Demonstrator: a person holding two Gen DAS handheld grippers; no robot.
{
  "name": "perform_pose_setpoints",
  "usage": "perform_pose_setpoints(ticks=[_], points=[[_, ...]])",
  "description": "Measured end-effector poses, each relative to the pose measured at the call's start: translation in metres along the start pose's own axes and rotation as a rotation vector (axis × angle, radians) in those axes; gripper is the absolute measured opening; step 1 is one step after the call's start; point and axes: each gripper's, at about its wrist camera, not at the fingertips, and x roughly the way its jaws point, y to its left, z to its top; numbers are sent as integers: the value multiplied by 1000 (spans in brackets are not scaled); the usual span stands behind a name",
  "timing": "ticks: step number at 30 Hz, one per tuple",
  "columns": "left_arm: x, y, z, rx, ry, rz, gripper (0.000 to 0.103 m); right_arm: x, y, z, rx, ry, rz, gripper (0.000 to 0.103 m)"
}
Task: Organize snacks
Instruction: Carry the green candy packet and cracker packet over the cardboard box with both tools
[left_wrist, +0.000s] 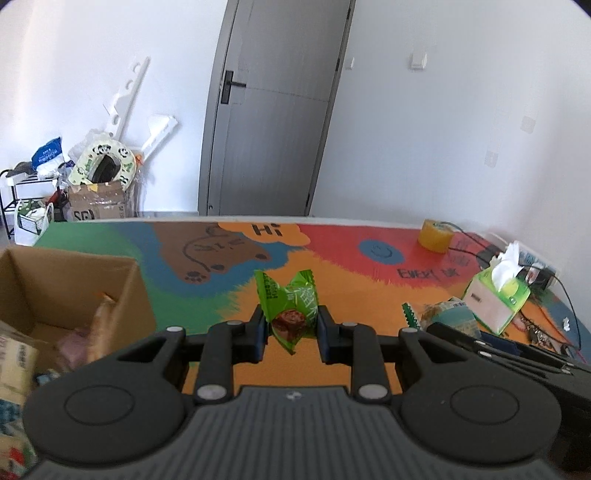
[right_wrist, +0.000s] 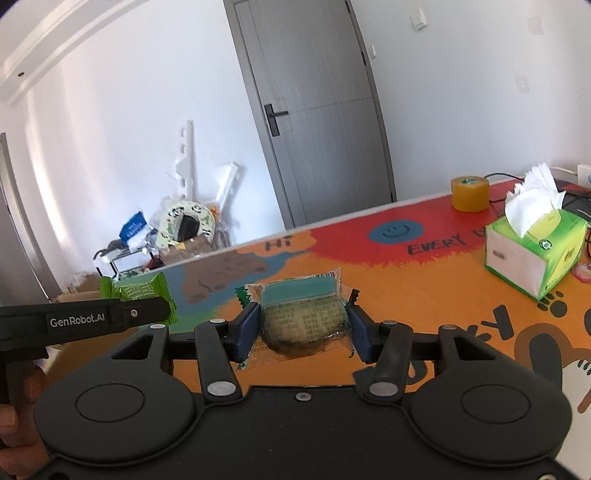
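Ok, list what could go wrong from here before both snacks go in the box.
1. The left gripper pinches the green snack packet only at its lower part; it might slip out.
2. The cardboard box already holds items, so a drop may land on them or bounce.
3. Both grippers are close; the right gripper with its clear-wrapped snack could bump the left.

This looks like a room in a home: a gray door (left_wrist: 266, 110), white walls, a cartoon bear table mat (left_wrist: 332, 273), a tissue box (right_wrist: 535, 254), and piled boxes (left_wrist: 99, 206).
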Motion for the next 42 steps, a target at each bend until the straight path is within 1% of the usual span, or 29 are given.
perform_pose_setpoints(ticks=[6,13,25,34,42], points=[[-25,10,6,-5,-43,3,26,-9,13,3,-4,-25,31,52],[-42,25,10,-21,-68,21,26,-11,32,9,-24,-42,73,52],[-63,65,19,-70,-109,85,26,0,70,17,-57,-49,152,52],[-70,111,24,-137,-120,165,26,15,101,19,-87,-35,218,52],[-58,141,27,-181,-100,206,26,26,129,19,-122,-14,252,52]])
